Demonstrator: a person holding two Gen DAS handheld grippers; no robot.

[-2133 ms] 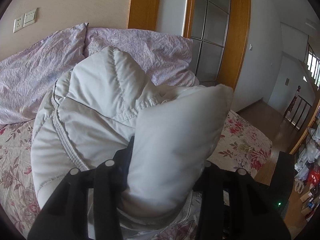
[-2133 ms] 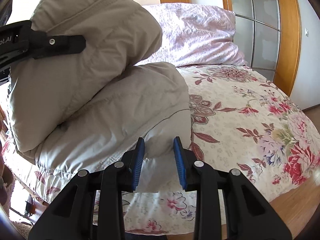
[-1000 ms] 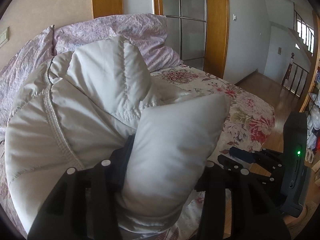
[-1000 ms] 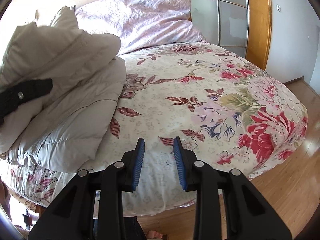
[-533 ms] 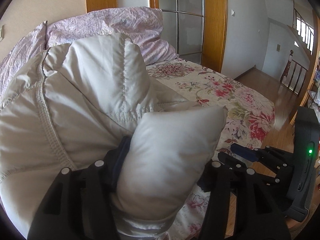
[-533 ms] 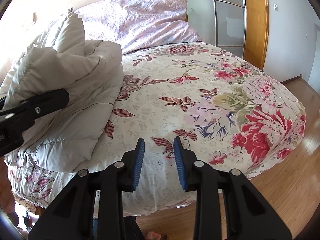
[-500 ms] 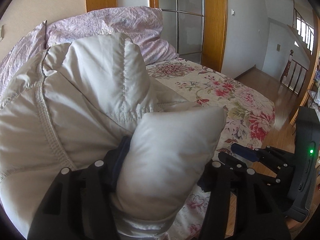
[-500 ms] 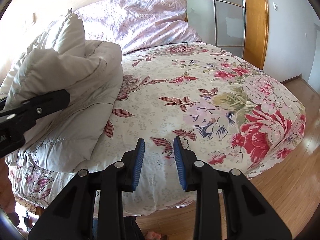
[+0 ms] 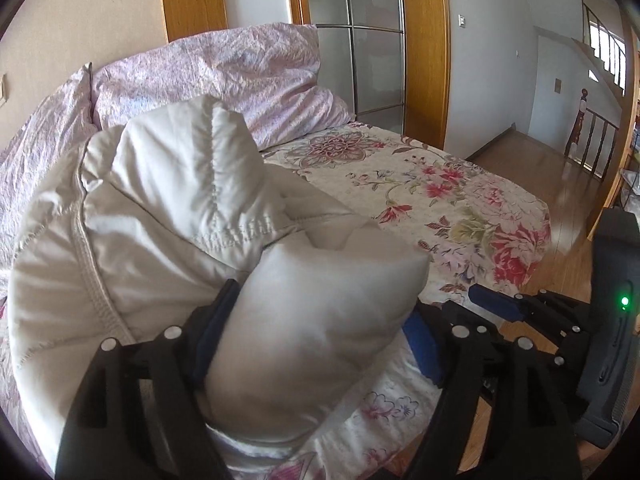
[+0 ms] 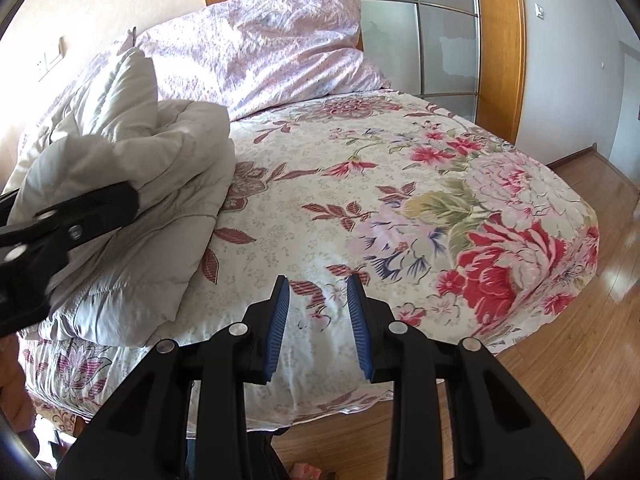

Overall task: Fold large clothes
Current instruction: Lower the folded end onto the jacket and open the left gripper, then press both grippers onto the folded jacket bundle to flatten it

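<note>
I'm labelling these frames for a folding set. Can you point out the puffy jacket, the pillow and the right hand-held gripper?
puffy jacket (image 9: 160,208): left wrist view, on its quilted upper panel.
pillow (image 10: 272,40): right wrist view, on its crumpled lilac face.
right hand-held gripper (image 10: 318,292): right wrist view, midway between its blue-padded fingertips.

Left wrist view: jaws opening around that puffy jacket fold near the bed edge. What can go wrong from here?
1. The left gripper has just been opening with the jacket fold between its fingers; the puffy fill may spring back and undo the fold.
2. The bundle sits near the bed edge, so it could slump toward the floor once released.
3. The right gripper is open, empty and away from the jacket, so nothing else pins the stack.
</note>
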